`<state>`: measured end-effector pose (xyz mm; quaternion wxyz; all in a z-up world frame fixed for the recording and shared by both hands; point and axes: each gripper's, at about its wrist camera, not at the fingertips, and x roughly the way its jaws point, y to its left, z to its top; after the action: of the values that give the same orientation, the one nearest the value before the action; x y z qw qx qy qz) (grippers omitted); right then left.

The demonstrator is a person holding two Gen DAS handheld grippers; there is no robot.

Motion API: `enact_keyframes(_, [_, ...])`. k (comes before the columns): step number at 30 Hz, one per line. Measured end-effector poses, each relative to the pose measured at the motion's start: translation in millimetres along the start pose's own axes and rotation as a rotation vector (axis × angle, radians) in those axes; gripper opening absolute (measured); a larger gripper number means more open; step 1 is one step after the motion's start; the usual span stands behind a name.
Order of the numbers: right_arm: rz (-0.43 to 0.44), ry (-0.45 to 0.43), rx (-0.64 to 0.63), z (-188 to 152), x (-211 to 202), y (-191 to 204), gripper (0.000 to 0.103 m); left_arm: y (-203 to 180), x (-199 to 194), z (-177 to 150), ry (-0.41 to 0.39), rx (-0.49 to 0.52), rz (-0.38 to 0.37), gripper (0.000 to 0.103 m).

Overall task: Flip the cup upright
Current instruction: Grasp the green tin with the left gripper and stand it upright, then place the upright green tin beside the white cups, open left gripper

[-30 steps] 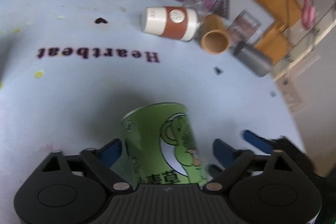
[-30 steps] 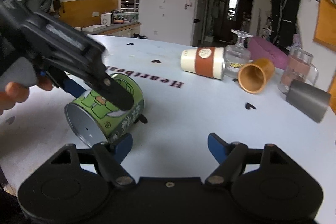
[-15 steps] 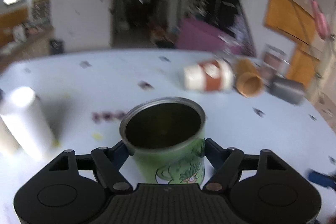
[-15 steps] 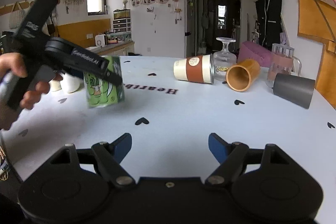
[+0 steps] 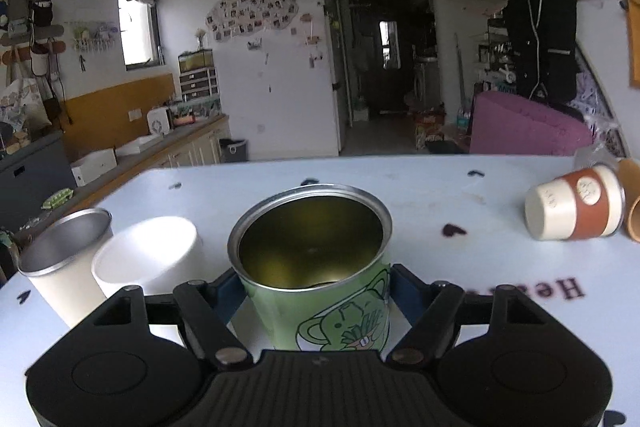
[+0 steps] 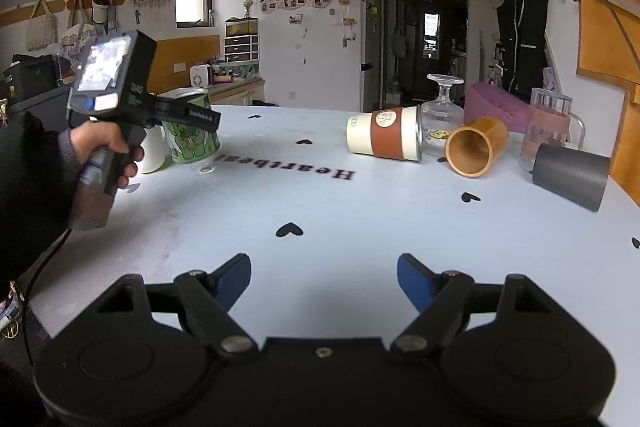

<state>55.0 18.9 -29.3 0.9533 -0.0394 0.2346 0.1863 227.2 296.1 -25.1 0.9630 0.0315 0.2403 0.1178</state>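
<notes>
While upright, green cup empty

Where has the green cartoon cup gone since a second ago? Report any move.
Yes. The green cartoon cup, shut in the left gripper, went from lying near the Heartbeat lettering to upright beside the white cups.

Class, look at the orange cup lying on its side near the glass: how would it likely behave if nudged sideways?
The orange cup lies on its side, round walled, so it would probably roll. Its mouth looks wider than its base, so it would likely curve rather than run straight. The upturned glass close beside it may stop it that way.
</notes>
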Motion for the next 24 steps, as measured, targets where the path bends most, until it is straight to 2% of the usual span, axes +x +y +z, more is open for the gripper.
enact_keyframes(5, [0.004,-0.003,-0.004,-0.4,-1.1,3.9,0.081,0.9,9.0,-9.2,0.042,0.018,0.029,0.077])
enact_keyframes(7, [0.005,-0.004,-0.001,-0.6,-1.3,4.4,0.081,0.4,8.8,-12.4,0.029,0.037,0.036,0.077])
enact_keyframes(9, [0.006,-0.005,0.000,-0.5,-1.5,4.9,0.081,0.5,8.1,-13.1,0.034,0.041,0.025,0.081])
enact_keyframes(11, [0.007,-0.007,0.003,0.6,-0.4,5.2,0.081,2.8,4.4,-16.7,0.038,0.032,0.001,0.092])
enact_keyframes(12, [0.008,-0.009,0.004,1.0,-0.5,5.3,0.081,2.1,1.2,-18.0,0.036,0.032,-0.004,0.093])
enact_keyframes(19, [0.007,-0.057,0.022,9.7,-5.6,7.9,0.084,4.2,-46.3,-23.5,-0.026,0.011,-0.033,0.103])
enact_keyframes(24, [0.002,-0.098,0.042,19.0,-11.2,11.2,0.088,10.2,-91.2,-28.2,-0.068,0.005,-0.063,0.103])
